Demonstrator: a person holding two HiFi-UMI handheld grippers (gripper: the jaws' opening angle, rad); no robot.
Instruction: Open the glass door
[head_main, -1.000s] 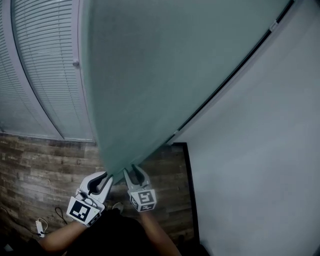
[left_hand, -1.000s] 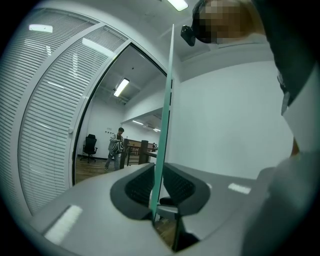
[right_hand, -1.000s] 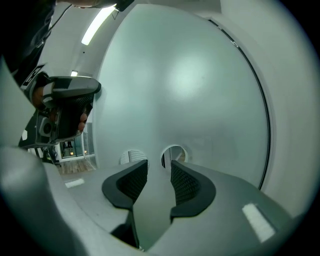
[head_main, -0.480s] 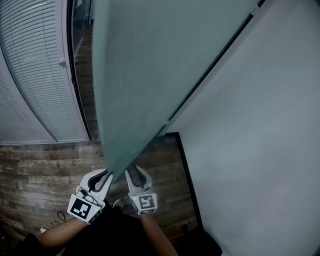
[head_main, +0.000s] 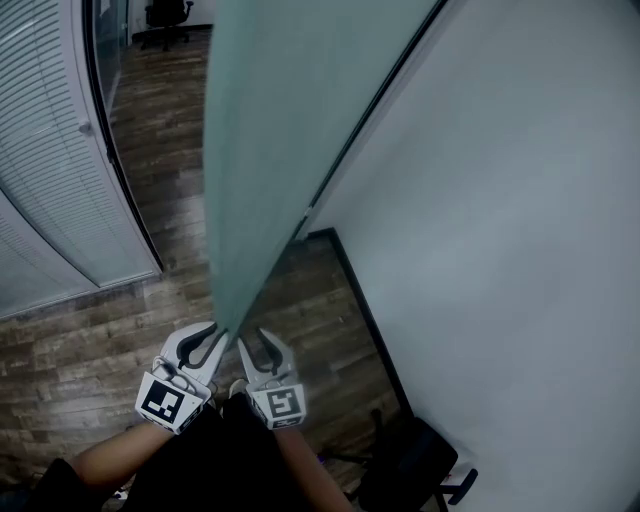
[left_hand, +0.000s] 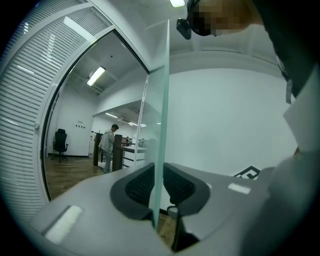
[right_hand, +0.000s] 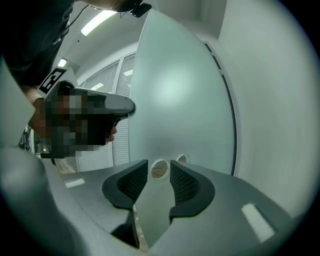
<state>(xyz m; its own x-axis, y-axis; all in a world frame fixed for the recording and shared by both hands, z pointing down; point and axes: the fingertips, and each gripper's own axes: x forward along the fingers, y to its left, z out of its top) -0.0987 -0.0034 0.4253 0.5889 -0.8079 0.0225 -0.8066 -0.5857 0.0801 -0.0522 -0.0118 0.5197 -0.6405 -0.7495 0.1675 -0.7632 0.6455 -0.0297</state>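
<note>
While the left gripper (left_hand: 159, 172) is pinching the free edge of the glass door (head_main: 270, 150), its jaws closed on the pane with a pad pressing each face, that hold is looking like the weak spot; the glass is smooth and thin, so a pull out of line with the pane is likely to be sliding the pads off the edge and leaving the door swinging loose; the right gripper (right_hand: 159, 165) is standing just beside it with its jaws wide apart and clamping nothing, pointing at the door's face near two round holes (right_hand: 181, 159), so it is offering a push at most and could be skidding across the glass; whether its tips are touching the face I cannot tell; further off, the wall (head_main: 500, 250) is lying close on the right, and a hard swing is risking the pane knocking against it; beyond the doorway a person (left_hand: 107, 145) is standing in the far room, well apart from the door.

The door is standing upright at the grippers, its long axis running floor to ceiling; its narrow free edge is facing the one holding the grippers, and the pane is running away from them towards the wall, at an angle to it; one face is turning to the open doorway and the wooden floor (head_main: 150, 320) on the left, the other to the wall.
</note>
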